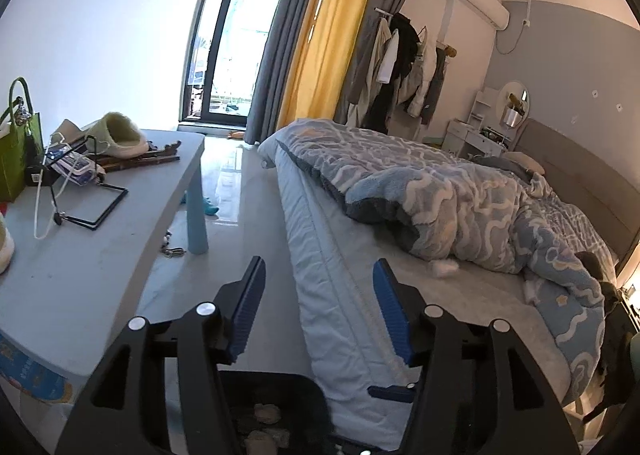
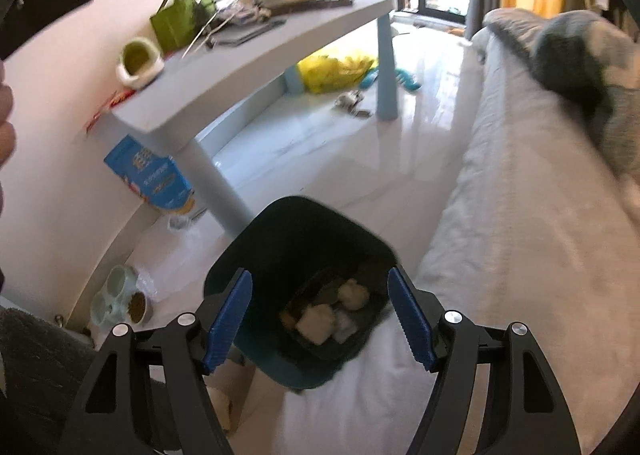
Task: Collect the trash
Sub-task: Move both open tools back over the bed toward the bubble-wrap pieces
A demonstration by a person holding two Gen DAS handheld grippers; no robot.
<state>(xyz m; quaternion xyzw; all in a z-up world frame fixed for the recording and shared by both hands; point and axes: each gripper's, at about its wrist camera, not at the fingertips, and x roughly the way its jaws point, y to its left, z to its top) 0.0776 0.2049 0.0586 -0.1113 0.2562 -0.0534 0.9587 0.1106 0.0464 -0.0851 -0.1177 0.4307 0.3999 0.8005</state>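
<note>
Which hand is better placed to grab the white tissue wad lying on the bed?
Left. The left gripper is open and faces the tissue wad on the bed. The right gripper, also open, hangs over the trash bin.

A dark bin (image 2: 304, 251) stands open on the floor against the bed's edge, crumpled pale tissue wads (image 2: 316, 323) lying at its bottom; another wad (image 1: 444, 267) rests on the mattress beside the duvet.

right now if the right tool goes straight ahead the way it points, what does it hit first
Most likely the dark trash bin: the right tool is open and points down into its mouth, toward the crumpled tissues inside. Depth is unclear.
</note>
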